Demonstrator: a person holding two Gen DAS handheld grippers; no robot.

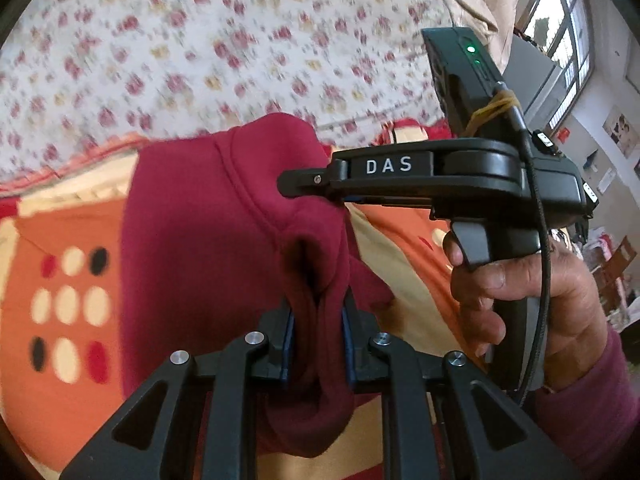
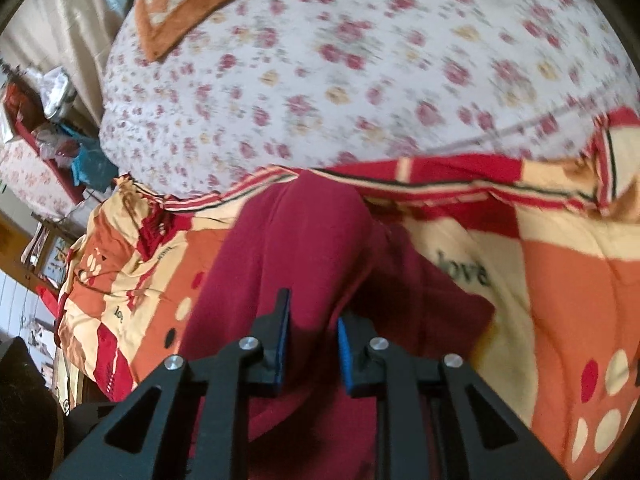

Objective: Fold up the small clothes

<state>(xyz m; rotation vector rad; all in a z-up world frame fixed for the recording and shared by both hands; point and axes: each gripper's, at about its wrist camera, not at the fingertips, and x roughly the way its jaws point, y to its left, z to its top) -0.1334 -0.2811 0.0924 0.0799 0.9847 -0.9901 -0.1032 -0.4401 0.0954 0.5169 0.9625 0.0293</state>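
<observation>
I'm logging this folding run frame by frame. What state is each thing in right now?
Maroon garment: bunched, lifted off the blanket, gripped by both grippers.
Left gripper: shut on a thick fold of the garment.
Right gripper: jaws nearly closed, garment cloth between the pads.
Patterned blanket: spread out, rumpled at its far edge.
Floral sheet: lying flat beyond the blanket.

Floral sheet (image 2: pixel 360 80) behind orange patterned quilt (image 2: pixel 560 280); brown-edged cloth (image 2: pixel 180 20); window (image 1: pixel 568 32).
</observation>
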